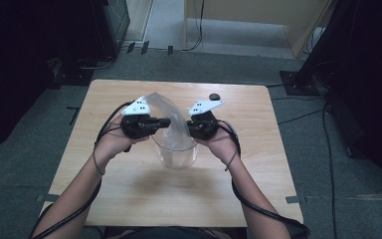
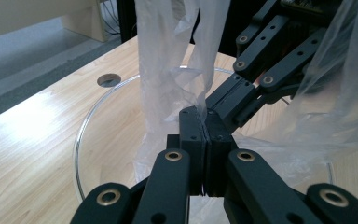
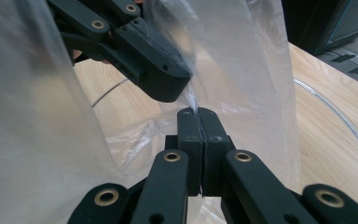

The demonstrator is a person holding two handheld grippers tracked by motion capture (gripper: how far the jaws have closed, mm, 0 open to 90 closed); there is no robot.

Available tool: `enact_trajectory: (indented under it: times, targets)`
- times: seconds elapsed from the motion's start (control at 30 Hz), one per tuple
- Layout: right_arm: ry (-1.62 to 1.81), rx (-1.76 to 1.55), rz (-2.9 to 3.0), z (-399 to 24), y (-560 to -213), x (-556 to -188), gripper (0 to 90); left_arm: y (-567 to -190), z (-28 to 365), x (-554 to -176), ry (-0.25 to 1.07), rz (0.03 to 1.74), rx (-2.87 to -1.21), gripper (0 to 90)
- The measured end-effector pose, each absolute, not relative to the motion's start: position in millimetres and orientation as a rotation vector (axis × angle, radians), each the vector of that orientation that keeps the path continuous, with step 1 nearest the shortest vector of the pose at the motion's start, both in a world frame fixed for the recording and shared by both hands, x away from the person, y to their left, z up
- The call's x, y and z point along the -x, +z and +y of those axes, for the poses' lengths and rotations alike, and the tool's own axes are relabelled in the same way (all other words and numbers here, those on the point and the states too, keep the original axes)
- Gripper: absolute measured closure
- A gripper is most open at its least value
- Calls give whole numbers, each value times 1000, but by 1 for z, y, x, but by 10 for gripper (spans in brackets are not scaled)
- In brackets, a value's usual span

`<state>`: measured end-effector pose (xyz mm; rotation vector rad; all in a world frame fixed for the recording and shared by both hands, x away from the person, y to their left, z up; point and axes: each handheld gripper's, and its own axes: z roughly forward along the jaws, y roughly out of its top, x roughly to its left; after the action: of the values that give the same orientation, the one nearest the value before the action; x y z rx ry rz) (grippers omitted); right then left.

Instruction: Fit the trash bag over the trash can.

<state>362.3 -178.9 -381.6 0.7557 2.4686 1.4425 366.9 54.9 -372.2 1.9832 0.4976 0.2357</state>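
Note:
A clear plastic bag (image 1: 168,110) hangs over a clear glass bowl (image 1: 175,153) at the middle of the wooden table, its lower part drooping into the bowl. My left gripper (image 1: 166,121) and right gripper (image 1: 189,125) face each other above the bowl, tips nearly meeting. In the left gripper view my left gripper (image 2: 205,117) is shut on a fold of the bag's film (image 2: 168,56). In the right gripper view my right gripper (image 3: 198,115) is shut on the bag's film (image 3: 247,60) too, just below the other gripper's jaw tip. The bowl's rim (image 2: 85,128) curves beneath.
A small dark round spot (image 1: 213,96) lies on the table (image 1: 129,194) behind the right gripper; the left gripper view shows it as a round hole (image 2: 108,80). Grey carpet, dark stands and cables surround the table. Wooden furniture stands beyond the far edge.

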Motion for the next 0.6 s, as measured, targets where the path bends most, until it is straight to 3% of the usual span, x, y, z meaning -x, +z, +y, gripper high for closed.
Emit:
enact_trajectory:
  times: [0.6]
  targets:
    - [1459,-837,2401,-202,-372,-365,892,-370,72,-375,245,584,-1969,896]
